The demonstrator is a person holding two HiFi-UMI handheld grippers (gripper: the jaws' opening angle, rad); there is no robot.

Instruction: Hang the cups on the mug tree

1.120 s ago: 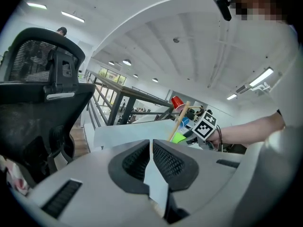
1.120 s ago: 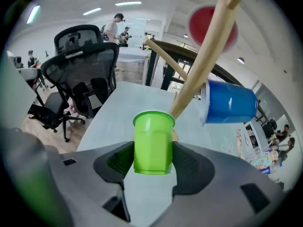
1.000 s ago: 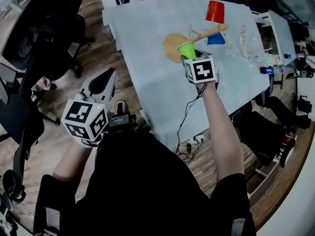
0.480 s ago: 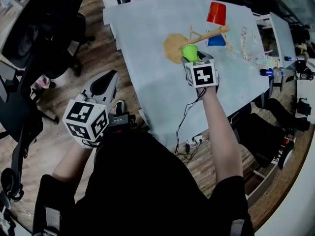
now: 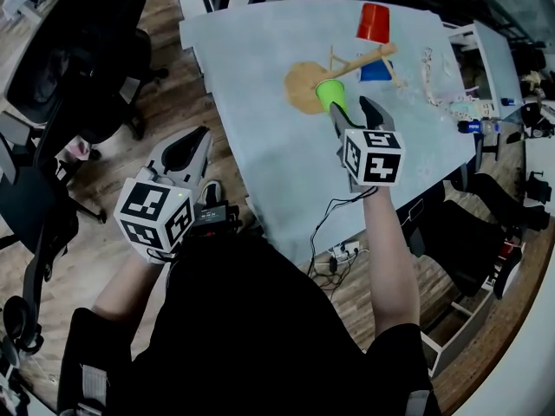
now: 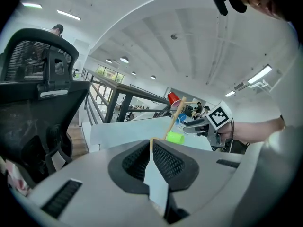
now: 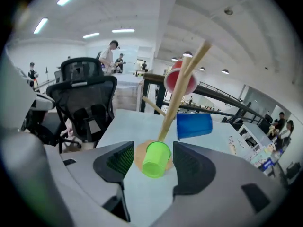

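Note:
The wooden mug tree leans over its round base on the pale table. A red cup and a blue cup hang on its upper pegs. The green cup hangs tilted on a low peg near the base. My right gripper is open, just short of the green cup and not touching it. In the right gripper view the green cup shows beyond the spread jaws, with the blue cup and red cup above. My left gripper is shut and empty, off the table's near-left side.
The table has its near edge between me and the tree. Small clutter and bottles lie at its right end. A black office chair stands on the wooden floor to the left. A cable hangs from my right gripper.
My right gripper has drawn back from the green cup toward me and risen, so its fingers now show clear of the cup. The green cup stays on the tree. The left gripper has stayed put.

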